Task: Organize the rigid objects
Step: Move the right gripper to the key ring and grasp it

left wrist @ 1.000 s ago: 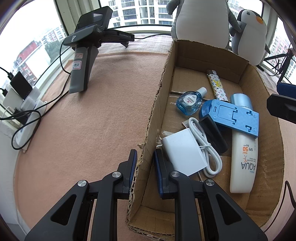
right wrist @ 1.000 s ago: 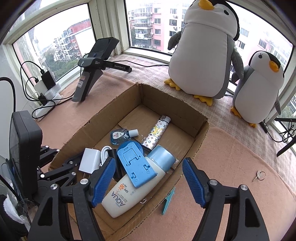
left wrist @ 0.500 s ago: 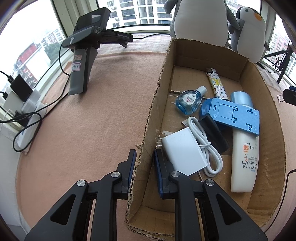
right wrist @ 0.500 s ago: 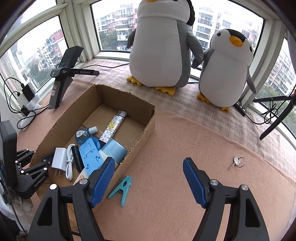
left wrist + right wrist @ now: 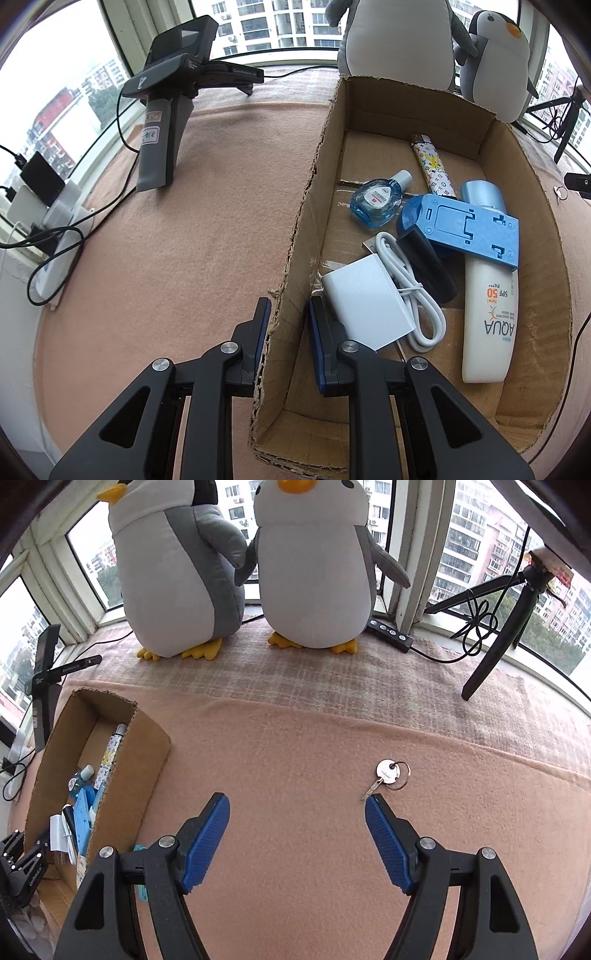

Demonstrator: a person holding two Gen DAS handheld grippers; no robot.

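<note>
Left wrist view: the left gripper (image 5: pixel 287 317) is pinching the near side wall of the cardboard box (image 5: pixel 303 221), one pad outside, one inside. Right wrist view: the right gripper (image 5: pixel 297 814) is hanging wide open over the pink blanket (image 5: pixel 295 746), holding nothing, with the key (image 5: pixel 386 775) lying just beyond its right fingertip. The sunscreen tube (image 5: pixel 487 314) in the box is reading "AQUA SPF 50".

The left gripper (image 5: pixel 287 314) is clamped tight and angled steeply downward; the right gripper (image 5: pixel 297 814) is held wide apart, empty.
</note>
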